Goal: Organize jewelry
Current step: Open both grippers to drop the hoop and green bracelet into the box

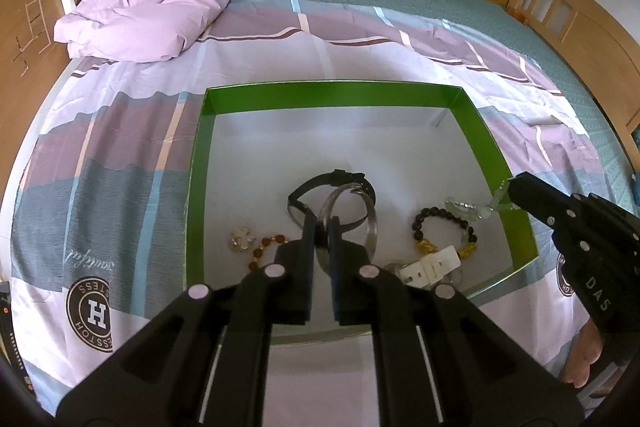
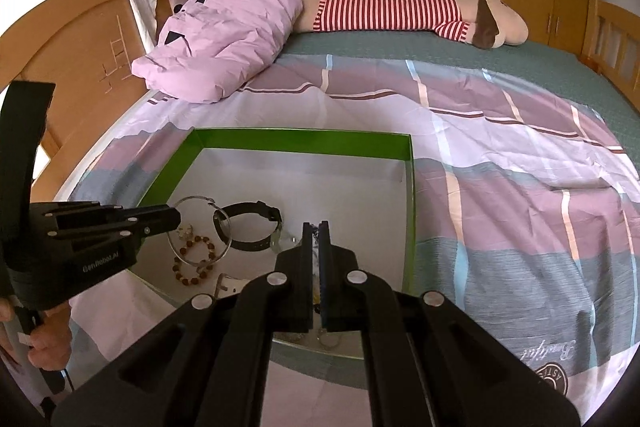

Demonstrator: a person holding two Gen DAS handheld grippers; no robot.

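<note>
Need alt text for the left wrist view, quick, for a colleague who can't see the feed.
The left gripper is shut on a clear bangle over a green-walled box on a bed. In the box lie a black watch, bead bracelets and a white strap; at right, the right gripper holds a pale beaded bracelet.

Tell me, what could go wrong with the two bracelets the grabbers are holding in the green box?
The left gripper pinches the thin clear bangle by its edge, so it might slip out. The bangle overlaps the black watch strap and could drag it along. The pale green bracelet in the right gripper hangs by the green box's wall, near the black bead bracelet; it might snag.
</note>
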